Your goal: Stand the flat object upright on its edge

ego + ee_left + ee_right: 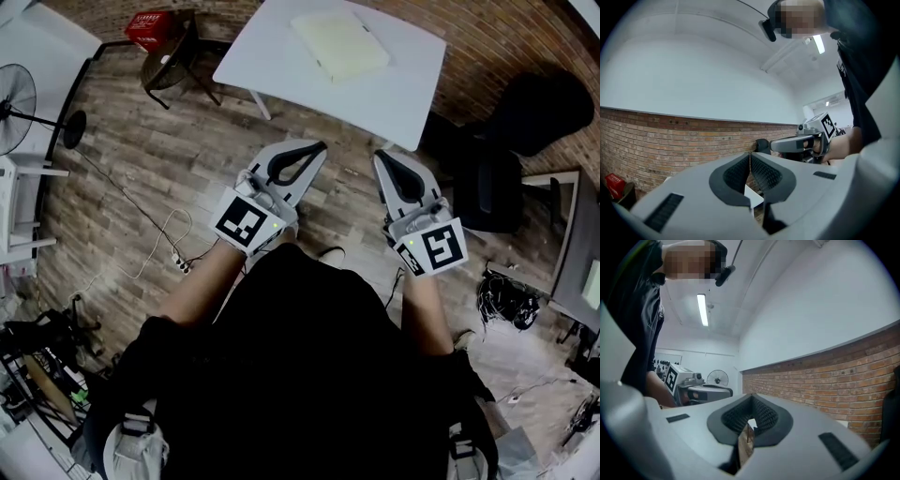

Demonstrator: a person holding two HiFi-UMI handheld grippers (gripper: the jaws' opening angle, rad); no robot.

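Both the left hand-held gripper (317, 150) and the right hand-held gripper (382, 159) hang clenched, empty, short of the white surface (398, 94), where the pale yellow flat rectangular pad (339, 44) lies straight ahead, long axis far-left to near-right, about equally near either.

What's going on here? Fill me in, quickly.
A person stands facing a white table, with a gripper in each hand. The left gripper and the right gripper are both shut and empty, held level and short of the table's near edge. The pale flat object lies flat on the tabletop, with neither gripper near it. Standing it on its edge has not begun.
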